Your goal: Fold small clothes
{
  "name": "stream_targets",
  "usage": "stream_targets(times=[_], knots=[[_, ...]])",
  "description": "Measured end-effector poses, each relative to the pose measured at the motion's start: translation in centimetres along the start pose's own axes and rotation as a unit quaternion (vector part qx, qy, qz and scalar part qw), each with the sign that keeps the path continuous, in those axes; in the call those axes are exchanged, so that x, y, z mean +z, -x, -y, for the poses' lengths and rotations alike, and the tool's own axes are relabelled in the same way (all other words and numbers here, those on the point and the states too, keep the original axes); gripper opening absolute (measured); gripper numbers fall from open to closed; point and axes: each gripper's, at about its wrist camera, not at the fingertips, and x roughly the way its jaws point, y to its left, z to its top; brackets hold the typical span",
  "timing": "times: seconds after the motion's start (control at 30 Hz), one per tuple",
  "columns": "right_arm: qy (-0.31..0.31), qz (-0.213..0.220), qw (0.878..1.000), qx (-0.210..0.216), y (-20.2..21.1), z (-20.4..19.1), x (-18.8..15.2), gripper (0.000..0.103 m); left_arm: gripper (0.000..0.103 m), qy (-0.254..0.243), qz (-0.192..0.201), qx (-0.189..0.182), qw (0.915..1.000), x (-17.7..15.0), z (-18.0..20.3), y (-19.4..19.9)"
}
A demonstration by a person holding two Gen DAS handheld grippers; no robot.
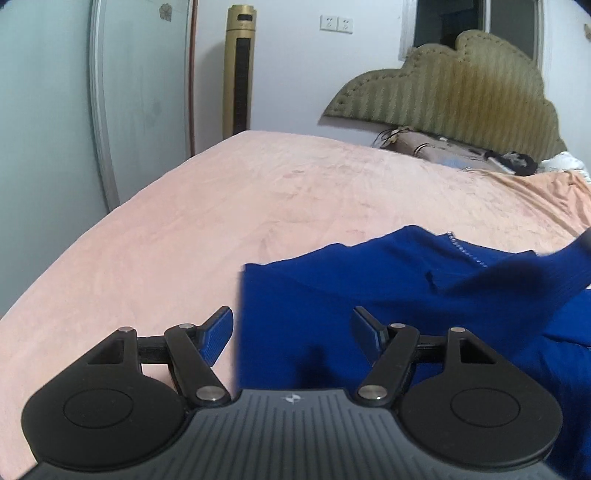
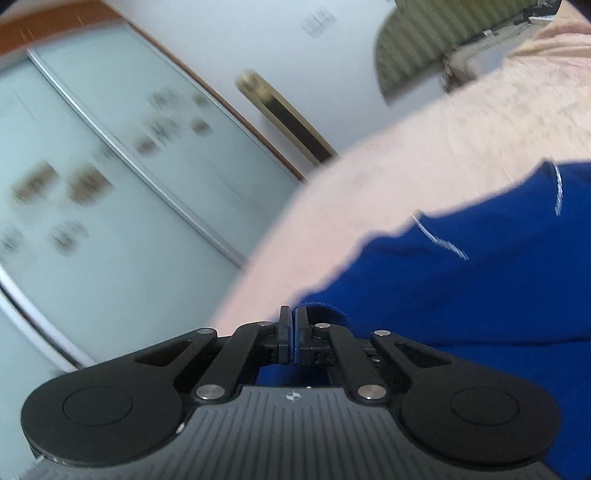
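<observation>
**A:** ok so where's everything rn? need a quick rundown

**B:** sure. left gripper (image 1: 291,334) has its jaws spread wide, nothing pinched. the blue garment (image 1: 406,295) lies right in front of it and under the gap btw the blue-padded fingers (image 1: 216,338). its straight left edge runs just inside the left finger, so that finger sits over the pink bedspread (image 1: 184,221) and the right one over blue cloth. can't tell if the pads touch the fabric tbh.

**A:** and the right one?

**B:** right gripper (image 2: 294,325) is closed, jaws basically together, and there's a bit of the blue garment (image 2: 461,288) caught btw them. you can see a fold of cloth bunched just right of the tips. from there the cloth spreads ahead and to the right of that gripper, over the pink bedspread (image 2: 443,147). pic is tilted and blurry, fyi.

**A:** any details on the garment?

**B:** deep blue, and there's a line of white stitching (image 1: 466,251) ahead and to the right of the left gripper. a darker ribbed bit lifts up off to the far right.

**A:** bg stuff?

**B:** far ahead of the left gripper: padded olive headboard (image 1: 461,85), gold tower fan (image 1: 239,70) by the wall, frosted sliding doors (image 1: 48,110) off to the left, double wall socket (image 1: 336,24) up top.
</observation>
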Motion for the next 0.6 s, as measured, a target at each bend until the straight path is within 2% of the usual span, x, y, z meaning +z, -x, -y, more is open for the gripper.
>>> stream_targets(times=[0.07,0.1,0.13,0.17,0.2,0.23,0.27,0.37,0.47,0.6], knots=[[0.004,0.020,1.000,-0.018,1.2,-0.1,1.3,0.005,0.070,0.003,-0.020,0.013,0.9997,0.3,0.3,-1.2],[0.013,0.024,0.998,-0.050,1.0,0.1,2.0,0.016,0.070,0.006,-0.026,0.017,0.9995,0.2,0.4,-1.6],[0.027,0.028,0.994,-0.100,0.5,0.6,2.5,0.020,0.070,0.009,-0.036,0.025,0.9990,0.2,0.6,-2.1],[0.047,0.030,0.984,-0.170,-0.2,1.3,2.8,0.032,0.070,0.010,-0.043,0.030,0.9986,0.0,0.7,-2.4],[0.066,0.036,0.968,-0.240,-0.7,1.9,2.8,0.036,0.070,0.009,-0.046,0.028,0.9985,-0.2,0.8,-2.5],[0.075,0.045,0.955,-0.283,-0.7,2.4,2.4,0.036,0.070,0.008,-0.047,0.024,0.9986,-0.4,0.8,-2.5],[0.073,0.050,0.955,-0.283,-0.2,2.9,2.0,0.036,0.070,0.005,-0.050,0.025,0.9984,-0.6,0.8,-2.6],[0.003,0.039,0.976,-0.213,1.0,5.1,0.9,0.036,0.070,0.001,-0.061,0.031,0.9976,-0.8,0.8,-2.9],[-0.024,0.008,0.982,-0.185,0.4,6.5,-0.2,0.036,0.070,-0.002,-0.055,0.025,0.9982,-0.7,1.1,-2.6],[-0.034,-0.035,0.988,-0.150,-1.6,7.0,-0.9,0.037,0.070,-0.030,-0.049,0.025,0.9980,-0.1,2.6,-2.8]])
